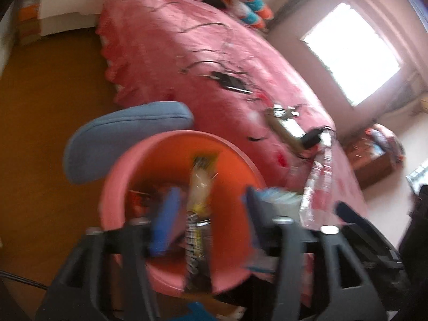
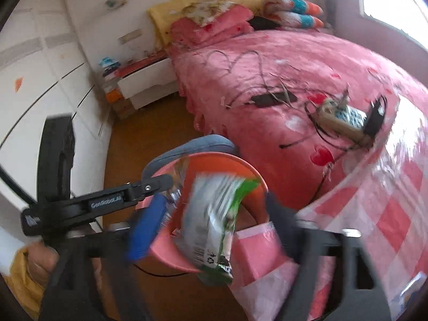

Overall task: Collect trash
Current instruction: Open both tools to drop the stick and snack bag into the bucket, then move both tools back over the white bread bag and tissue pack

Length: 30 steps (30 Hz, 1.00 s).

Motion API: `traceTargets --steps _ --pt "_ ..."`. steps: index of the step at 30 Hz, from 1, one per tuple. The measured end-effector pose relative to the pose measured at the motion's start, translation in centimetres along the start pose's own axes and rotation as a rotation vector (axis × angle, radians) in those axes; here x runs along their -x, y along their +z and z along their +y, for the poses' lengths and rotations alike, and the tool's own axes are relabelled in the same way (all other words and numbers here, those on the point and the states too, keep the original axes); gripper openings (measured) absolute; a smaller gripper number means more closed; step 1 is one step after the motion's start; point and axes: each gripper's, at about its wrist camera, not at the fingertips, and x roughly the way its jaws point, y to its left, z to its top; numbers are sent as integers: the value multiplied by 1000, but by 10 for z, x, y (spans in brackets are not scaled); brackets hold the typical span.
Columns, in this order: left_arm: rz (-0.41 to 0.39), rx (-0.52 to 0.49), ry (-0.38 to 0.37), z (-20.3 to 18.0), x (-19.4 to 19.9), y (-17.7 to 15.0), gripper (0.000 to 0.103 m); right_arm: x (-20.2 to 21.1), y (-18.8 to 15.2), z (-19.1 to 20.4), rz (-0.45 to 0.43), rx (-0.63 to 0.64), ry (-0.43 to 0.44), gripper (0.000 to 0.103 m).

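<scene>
1. Your right gripper (image 2: pixel 208 224) has its jaws spread wide; the green-and-white wrapper (image 2: pixel 214 224) hangs loose between them, its long axis running down toward the bin's mouth.
2. Your left gripper (image 1: pixel 203 222) stands about half open over the pink bin (image 1: pixel 117 187), with a yellow-and-clear wrapper (image 1: pixel 199 187) lengthwise between the pads, not visibly pinched.
3. Both wrappers sit directly above the bin, which lies just below and ahead of both tools.
4. The wrappers are thin, crinkly film; the bin is smooth, round plastic.
</scene>
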Motion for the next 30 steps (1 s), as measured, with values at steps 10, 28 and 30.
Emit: traceTargets --steps 10,28,30 --pt "-54 -77 30 -16 5 -4 78 55 -7 -42 -145 -98 -134 92" --pt "-79 -261 -82 -106 24 -33 95 149 -68 -106 -375 -226 -263 96" --pt "-103 -320 -77 -123 29 -39 96 159 -72 -110 -391 -227 -311 97"
